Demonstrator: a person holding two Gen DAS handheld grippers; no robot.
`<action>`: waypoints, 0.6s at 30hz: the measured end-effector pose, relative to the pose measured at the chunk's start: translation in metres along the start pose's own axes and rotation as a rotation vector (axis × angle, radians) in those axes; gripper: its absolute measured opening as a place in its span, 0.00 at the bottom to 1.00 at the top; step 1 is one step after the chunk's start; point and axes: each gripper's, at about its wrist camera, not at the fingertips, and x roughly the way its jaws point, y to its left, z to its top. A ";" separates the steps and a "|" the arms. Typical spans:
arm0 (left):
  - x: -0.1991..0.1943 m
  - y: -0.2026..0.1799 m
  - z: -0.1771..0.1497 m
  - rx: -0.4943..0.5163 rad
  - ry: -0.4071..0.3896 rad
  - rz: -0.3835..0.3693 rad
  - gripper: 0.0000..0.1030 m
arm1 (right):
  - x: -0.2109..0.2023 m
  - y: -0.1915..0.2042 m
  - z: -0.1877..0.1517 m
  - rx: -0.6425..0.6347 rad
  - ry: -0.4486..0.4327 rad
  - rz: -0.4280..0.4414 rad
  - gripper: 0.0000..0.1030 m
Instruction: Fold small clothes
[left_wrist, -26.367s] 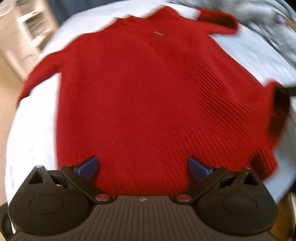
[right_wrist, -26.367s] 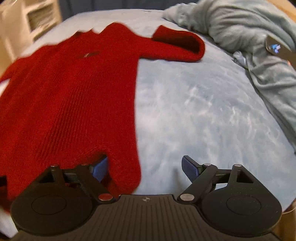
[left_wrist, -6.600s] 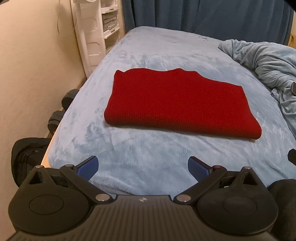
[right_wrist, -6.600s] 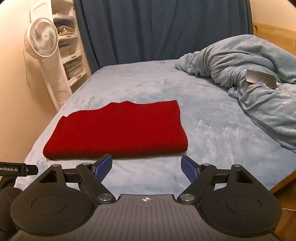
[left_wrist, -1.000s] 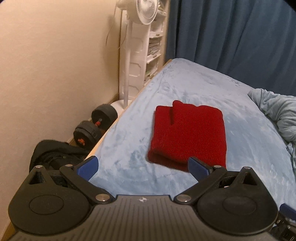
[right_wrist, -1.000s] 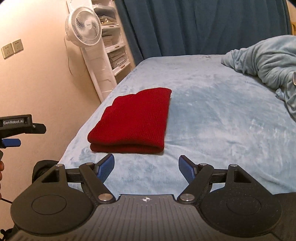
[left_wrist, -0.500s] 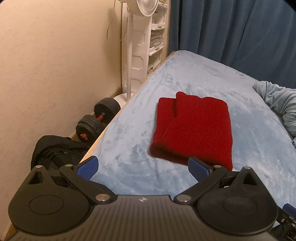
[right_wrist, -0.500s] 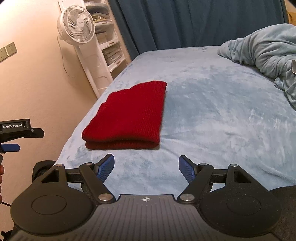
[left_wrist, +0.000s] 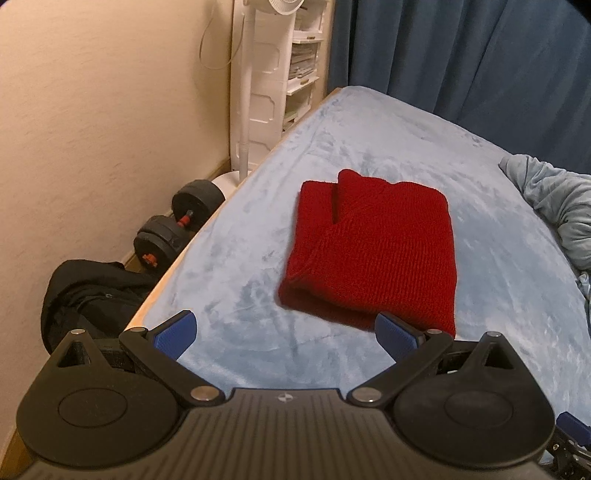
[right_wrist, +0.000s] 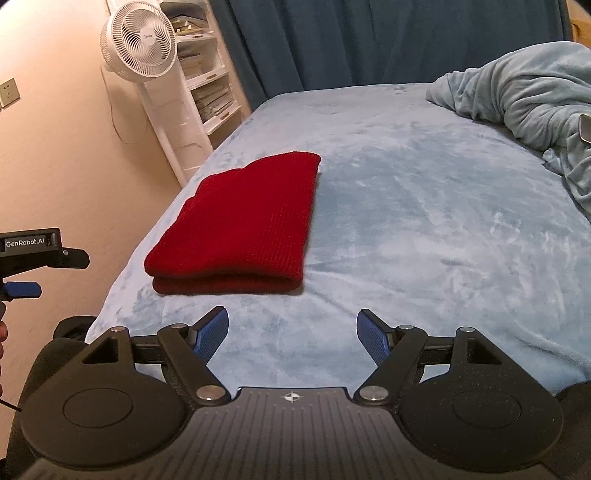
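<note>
one red sweater (left_wrist: 373, 251) is lying folded in a compact stack near the left edge of the bed (left_wrist: 498, 258). two dumbbells (left_wrist: 177, 225) and one fan (right_wrist: 138, 46) are sitting beside it. you are holding your left claw (left_wrist: 284, 334) and right claw (right_wrist: 291, 338) wide open, both gripping nothing, hovering short of the sweater.

A deep red ribbed-knit sweater (left_wrist: 373, 254) lies on a mottled pale-blue fleece bed (right_wrist: 424, 221). Dark navy curtains (left_wrist: 461, 55), a white fan (right_wrist: 138, 42), black dumbbells (left_wrist: 177, 225) with red-orange collars, cream wall (left_wrist: 92, 110).
</note>
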 end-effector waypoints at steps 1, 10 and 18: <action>0.003 0.000 0.001 -0.007 0.011 -0.003 1.00 | 0.001 -0.002 0.001 0.003 -0.002 -0.003 0.76; 0.045 0.006 0.011 -0.146 0.119 -0.134 1.00 | 0.042 -0.041 0.051 0.087 0.003 0.083 0.80; 0.146 -0.001 0.024 -0.417 0.229 -0.260 1.00 | 0.187 -0.109 0.188 0.215 0.096 0.200 0.89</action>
